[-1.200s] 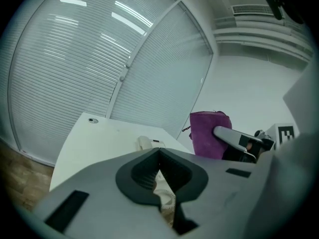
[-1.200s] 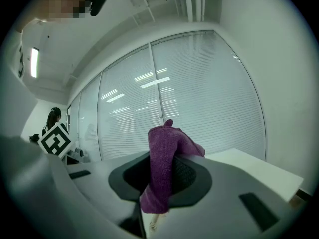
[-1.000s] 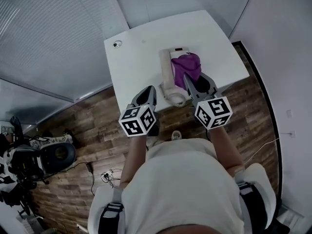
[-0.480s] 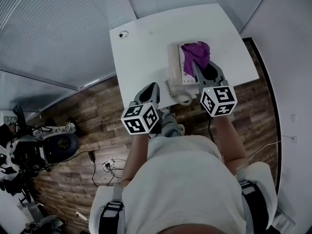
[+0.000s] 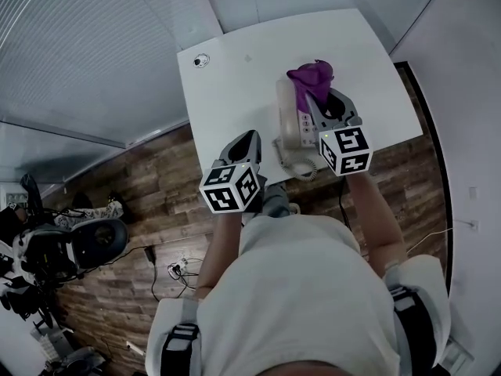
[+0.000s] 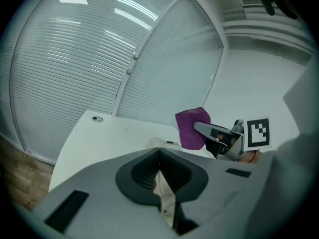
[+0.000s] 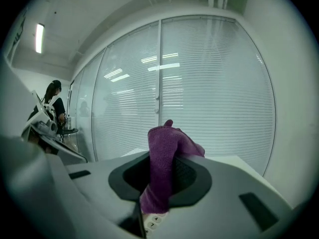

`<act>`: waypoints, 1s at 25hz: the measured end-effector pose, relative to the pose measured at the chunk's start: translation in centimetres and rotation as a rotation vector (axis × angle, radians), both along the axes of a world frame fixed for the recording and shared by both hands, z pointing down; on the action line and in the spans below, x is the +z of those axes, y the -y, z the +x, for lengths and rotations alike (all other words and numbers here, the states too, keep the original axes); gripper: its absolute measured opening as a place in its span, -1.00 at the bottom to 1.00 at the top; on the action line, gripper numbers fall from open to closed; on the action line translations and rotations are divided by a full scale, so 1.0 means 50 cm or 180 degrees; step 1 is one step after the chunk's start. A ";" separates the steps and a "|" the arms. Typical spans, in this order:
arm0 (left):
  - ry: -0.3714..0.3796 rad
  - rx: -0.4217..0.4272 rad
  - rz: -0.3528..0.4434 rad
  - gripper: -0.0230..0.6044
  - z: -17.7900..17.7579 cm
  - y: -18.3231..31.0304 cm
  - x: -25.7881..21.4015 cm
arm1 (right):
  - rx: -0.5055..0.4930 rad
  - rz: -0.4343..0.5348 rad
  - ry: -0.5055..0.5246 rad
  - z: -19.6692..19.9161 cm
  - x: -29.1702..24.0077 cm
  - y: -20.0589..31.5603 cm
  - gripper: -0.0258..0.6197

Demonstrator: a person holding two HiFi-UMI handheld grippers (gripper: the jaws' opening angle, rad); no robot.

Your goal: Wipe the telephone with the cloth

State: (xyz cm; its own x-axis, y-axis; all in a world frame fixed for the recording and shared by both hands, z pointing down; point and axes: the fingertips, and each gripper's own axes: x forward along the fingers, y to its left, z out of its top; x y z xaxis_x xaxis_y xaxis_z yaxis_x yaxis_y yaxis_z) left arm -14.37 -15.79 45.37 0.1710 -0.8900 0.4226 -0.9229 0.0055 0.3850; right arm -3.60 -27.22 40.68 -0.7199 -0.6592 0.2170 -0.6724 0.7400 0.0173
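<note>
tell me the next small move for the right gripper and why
Probably lower the right gripper slightly and drag the purple cloth along the telephone. Its jaws are shut on that cloth, whose lower end hangs over the keypad, so a wipe can start there.

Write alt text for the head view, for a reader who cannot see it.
The right gripper holds a purple cloth over a white telephone on a white table. The left gripper, shut, hovers at the table's near edge above a wooden floor.
</note>
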 end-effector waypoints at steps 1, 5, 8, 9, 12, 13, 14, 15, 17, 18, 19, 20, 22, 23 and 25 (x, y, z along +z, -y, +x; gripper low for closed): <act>-0.0008 0.0000 -0.0007 -0.86 -0.003 0.006 0.003 | -0.0017 0.0023 -0.0053 -0.007 0.005 0.010 -0.65; -0.0058 0.0014 -0.0054 -0.86 -0.014 0.021 0.016 | -0.0072 0.0097 -0.0263 -0.031 0.026 0.045 -0.65; -0.0077 0.0031 -0.0096 -0.86 -0.019 0.033 0.027 | -0.0097 0.0147 -0.0425 -0.047 0.043 0.073 -0.65; -0.0085 0.0037 -0.0106 -0.86 -0.021 0.038 0.030 | -0.0105 0.0163 -0.0475 -0.052 0.048 0.082 -0.65; -0.0122 0.0042 -0.0128 -0.86 -0.025 0.051 0.035 | -0.0137 0.0192 -0.0591 -0.070 0.061 0.106 -0.65; -0.0133 0.0039 -0.0133 -0.86 -0.027 0.055 0.036 | -0.0146 0.0200 -0.0622 -0.077 0.064 0.113 -0.65; -0.0142 0.0036 -0.0138 -0.86 -0.029 0.060 0.038 | -0.0155 0.0209 -0.0653 -0.085 0.067 0.121 -0.65; -0.0150 0.0034 -0.0143 -0.86 -0.031 0.065 0.040 | -0.0165 0.0216 -0.0682 -0.092 0.070 0.129 -0.65; -0.0163 0.0041 -0.0150 -0.86 -0.034 0.074 0.043 | -0.0189 0.0210 -0.0714 -0.105 0.078 0.142 -0.65; -0.0167 0.0046 -0.0154 -0.86 -0.035 0.077 0.043 | -0.0202 0.0200 -0.0724 -0.110 0.082 0.146 -0.65; -0.0168 0.0048 -0.0162 -0.86 -0.035 0.079 0.044 | -0.0215 0.0189 -0.0735 -0.115 0.086 0.148 -0.65; -0.0168 0.0045 -0.0172 -0.86 -0.036 0.080 0.045 | -0.0225 0.0178 -0.0748 -0.120 0.090 0.150 -0.65; -0.0169 0.0037 -0.0197 -0.86 -0.042 0.083 0.048 | -0.0233 0.0159 -0.0769 -0.130 0.098 0.154 -0.65; -0.0171 0.0034 -0.0208 -0.86 -0.044 0.085 0.049 | -0.0230 0.0150 -0.0774 -0.134 0.101 0.157 -0.65; -0.0178 0.0033 -0.0232 -0.86 -0.048 0.086 0.054 | -0.0235 0.0108 -0.0773 -0.143 0.112 0.157 -0.65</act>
